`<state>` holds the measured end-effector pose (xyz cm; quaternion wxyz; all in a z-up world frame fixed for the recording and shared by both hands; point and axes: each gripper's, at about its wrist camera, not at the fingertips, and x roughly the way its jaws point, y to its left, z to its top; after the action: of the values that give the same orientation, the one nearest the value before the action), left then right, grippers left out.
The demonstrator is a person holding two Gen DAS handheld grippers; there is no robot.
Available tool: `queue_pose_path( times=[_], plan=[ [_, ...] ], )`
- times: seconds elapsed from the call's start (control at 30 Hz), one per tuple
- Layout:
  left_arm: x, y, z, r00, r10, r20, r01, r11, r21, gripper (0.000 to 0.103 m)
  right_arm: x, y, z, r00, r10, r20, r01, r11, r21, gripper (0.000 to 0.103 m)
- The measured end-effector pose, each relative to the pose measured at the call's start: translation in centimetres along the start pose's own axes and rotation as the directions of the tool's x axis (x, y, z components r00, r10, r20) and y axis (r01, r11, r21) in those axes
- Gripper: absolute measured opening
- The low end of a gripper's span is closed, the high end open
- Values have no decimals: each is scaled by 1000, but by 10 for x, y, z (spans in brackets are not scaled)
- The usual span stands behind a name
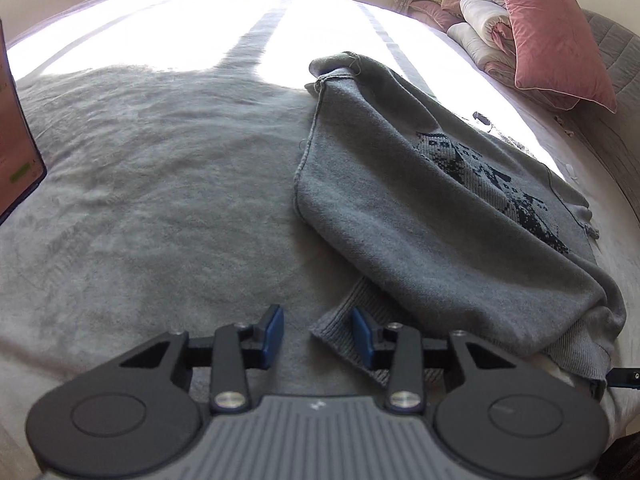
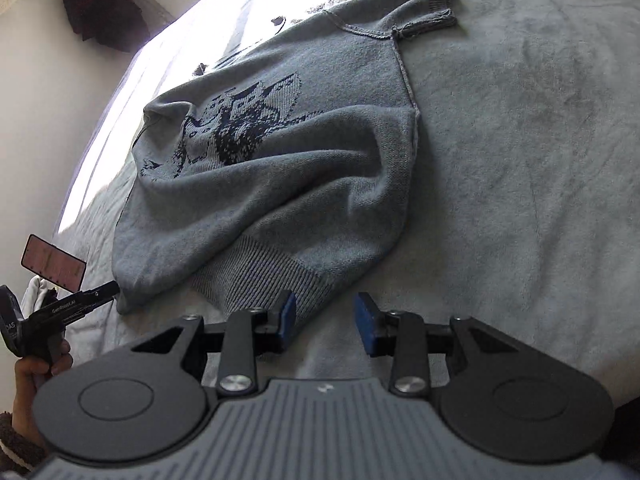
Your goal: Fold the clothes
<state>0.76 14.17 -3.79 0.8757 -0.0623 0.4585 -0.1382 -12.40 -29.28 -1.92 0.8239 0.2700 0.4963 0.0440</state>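
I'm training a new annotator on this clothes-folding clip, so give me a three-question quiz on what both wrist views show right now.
1. True or false: the left gripper is shut on the grey sweater.
2. Which part of the sweater lies nearest both grippers? A) cuffs B) ribbed hem C) dark knitted pattern
3. Fill in: a pink ___ leans by the rolled bedding at the head of the bed.

Key: 1 false, both the left and the right gripper stand open; 2 B; 3 pillow.

Place: my bedroom at home
Bed: grey blanket spread under me
Headboard end: pink pillow, rolled duvets
Wall: dark clothes hanging
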Motion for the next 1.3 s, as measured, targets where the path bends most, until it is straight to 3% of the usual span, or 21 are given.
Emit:
queue_pose_path(
  times=[0.07,0.1,0.13,0.17,0.2,0.23,0.47,0.77,1.03,1.3],
  plan=[
    [1,-4,-1,1000,-8,-9,7,1000,-7,21,6,7,-7,1000,-18,21,18,1000,-17,39],
    [0,-6,-2,1000,-7,-9,7,1000,-15,9,8,7,-9,999,-10,38,10,1000,-5,39],
    [-1,-8,-3,1000,-7,-10,7,1000,-23,6,11,8,-10,998,2,55,-2,1000,10,35],
    [-2,-10,-4,1000,-5,-9,4,1000,-31,6,14,9,-11,998,15,60,-16,1000,17,29],
    [-5,-13,-6,1000,9,-1,-9,999,-36,5,18,9,-12,998,29,62,-30,999,24,8],
    [-9,-15,-8,1000,22,7,-21,999,-42,5,19,10,-14,998,34,61,-36,999,23,6],
    [-68,-16,-24,997,62,53,-54,989,-141,5,-29,18,-21,992,15,125,0,992,-124,5],
    [-138,-10,-65,996,21,92,-3,981,-192,5,-95,18,-40,987,10,160,30,968,-250,4],
    [-130,-9,-92,1000,9,3,-9,986,-168,5,-93,11,-54,993,-48,109,78,952,-296,4],
    [-94,6,-110,994,60,-90,-74,984,-164,5,-56,-9,-56,992,-123,19,124,953,-276,4]
  ],
)
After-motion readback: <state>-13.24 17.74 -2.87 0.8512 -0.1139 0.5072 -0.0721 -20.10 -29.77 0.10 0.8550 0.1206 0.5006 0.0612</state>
